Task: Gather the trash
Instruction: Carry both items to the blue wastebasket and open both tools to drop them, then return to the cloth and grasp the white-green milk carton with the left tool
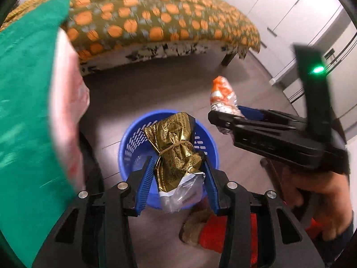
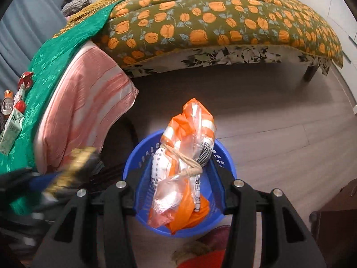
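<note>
Left gripper fingers clamp gold packet (banded) over blue basket; right gripper pinches orange-white bag.

Gold packet — crinkled, glossy foil bound with a rubber band; clear film at its lower end. Orange-and-white bag — thin, shiny plastic tied with pale cord. Bin — smooth blue plastic, slotted wall. Left gripper — matt black frame, ribbed blue pads, bright metal pins. Bedspread is matt printed cloth; the floor looks like smooth grey wood-grain planks.
</note>
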`<act>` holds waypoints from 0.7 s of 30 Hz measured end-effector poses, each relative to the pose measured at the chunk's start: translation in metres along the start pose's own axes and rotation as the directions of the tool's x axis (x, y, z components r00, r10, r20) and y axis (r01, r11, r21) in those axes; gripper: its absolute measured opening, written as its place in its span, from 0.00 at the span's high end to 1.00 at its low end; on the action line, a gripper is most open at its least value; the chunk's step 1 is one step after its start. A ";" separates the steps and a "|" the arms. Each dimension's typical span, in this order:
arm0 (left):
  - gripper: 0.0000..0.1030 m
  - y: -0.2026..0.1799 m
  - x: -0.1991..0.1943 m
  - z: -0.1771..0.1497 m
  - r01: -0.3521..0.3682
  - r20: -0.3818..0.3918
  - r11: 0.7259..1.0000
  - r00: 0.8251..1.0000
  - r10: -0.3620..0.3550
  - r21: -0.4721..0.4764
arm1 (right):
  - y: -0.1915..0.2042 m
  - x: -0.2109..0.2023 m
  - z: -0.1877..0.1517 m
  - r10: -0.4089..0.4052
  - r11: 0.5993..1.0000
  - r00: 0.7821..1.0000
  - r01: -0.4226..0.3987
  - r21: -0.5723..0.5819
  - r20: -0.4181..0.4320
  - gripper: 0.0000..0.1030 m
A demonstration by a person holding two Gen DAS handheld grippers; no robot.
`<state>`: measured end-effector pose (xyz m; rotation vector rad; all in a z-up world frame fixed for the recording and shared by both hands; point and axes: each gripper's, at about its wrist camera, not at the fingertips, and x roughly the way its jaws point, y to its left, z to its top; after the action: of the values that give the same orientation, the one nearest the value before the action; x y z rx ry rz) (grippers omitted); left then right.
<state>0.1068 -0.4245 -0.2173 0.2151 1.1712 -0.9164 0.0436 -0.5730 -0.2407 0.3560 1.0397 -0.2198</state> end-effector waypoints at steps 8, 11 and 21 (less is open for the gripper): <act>0.35 0.005 0.040 0.011 -0.019 -0.013 1.000 1.000 0.019 -0.014 | -0.021 -0.008 0.002 -0.007 0.998 0.999 0.004 0.061 0.042 0.32; 0.32 0.004 0.017 0.002 -0.003 0.022 1.000 1.000 0.003 -0.009 | -0.019 -0.021 0.003 -0.048 0.997 0.995 0.043 0.058 0.088 0.31; 0.24 0.007 -0.099 -0.064 0.004 0.161 0.997 0.987 -0.016 0.075 | 0.047 -0.083 -0.001 -0.135 0.985 0.924 0.165 -0.056 0.357 0.21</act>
<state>0.0587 -0.3329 -0.1604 0.1916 0.9897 -0.9692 0.0184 -0.5290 -0.1604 0.1500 0.7185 -0.3625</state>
